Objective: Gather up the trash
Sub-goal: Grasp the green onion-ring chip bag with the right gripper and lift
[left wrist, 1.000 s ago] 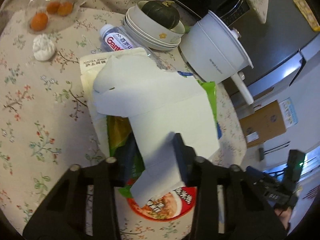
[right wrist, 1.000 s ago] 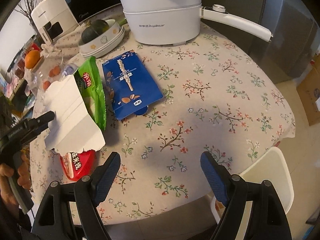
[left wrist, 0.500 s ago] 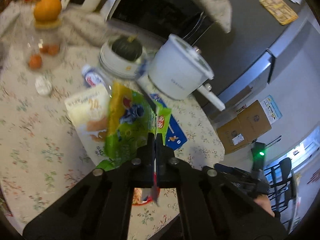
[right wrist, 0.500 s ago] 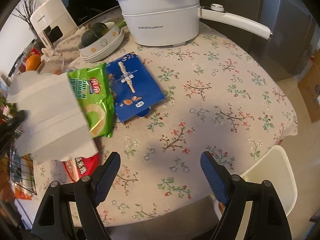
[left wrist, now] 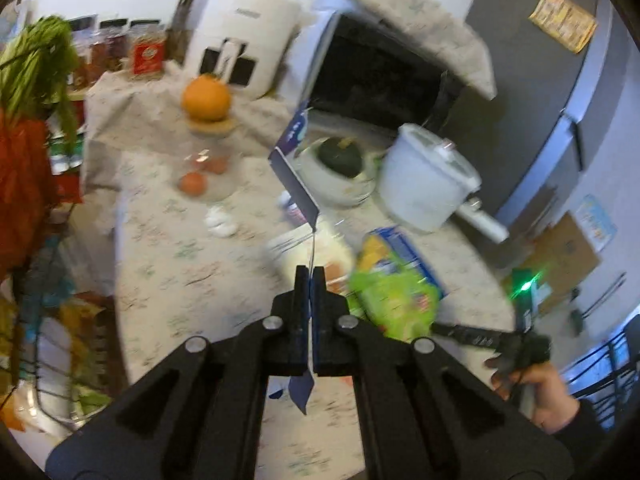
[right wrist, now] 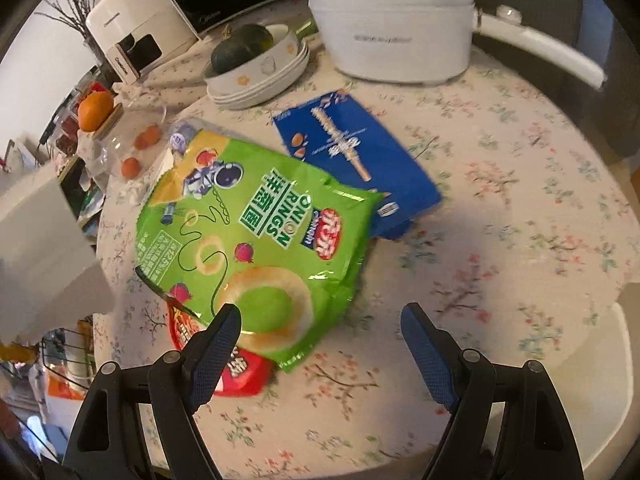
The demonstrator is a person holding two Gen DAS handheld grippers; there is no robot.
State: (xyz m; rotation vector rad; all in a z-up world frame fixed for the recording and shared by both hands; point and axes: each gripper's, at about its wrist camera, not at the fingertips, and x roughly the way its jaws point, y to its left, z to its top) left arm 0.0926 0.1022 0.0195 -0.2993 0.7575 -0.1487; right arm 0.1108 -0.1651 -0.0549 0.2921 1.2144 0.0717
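Observation:
My left gripper (left wrist: 310,276) is shut on a flattened white carton (left wrist: 294,168), held edge-on above the table; the carton shows at the left edge of the right wrist view (right wrist: 40,248). My right gripper (right wrist: 320,328) is open and empty, low over the near edge of a green onion-rings bag (right wrist: 256,248). The bag lies on a red snack wrapper (right wrist: 236,372) and overlaps a blue snack packet (right wrist: 356,156). The green bag (left wrist: 392,292) and blue packet (left wrist: 404,244) also show in the left wrist view.
On the floral tablecloth (right wrist: 520,208) stand a white electric pot (right wrist: 392,28), stacked bowls with a dark squash (right wrist: 256,68), a glass dome over small orange fruit (right wrist: 136,148), and a water bottle (right wrist: 180,140). A white chair (right wrist: 592,392) is at the table's right edge.
The left gripper has lifted the white carton off the pile and up to the left, uncovering the green bag. The right gripper has moved closer to the bag.

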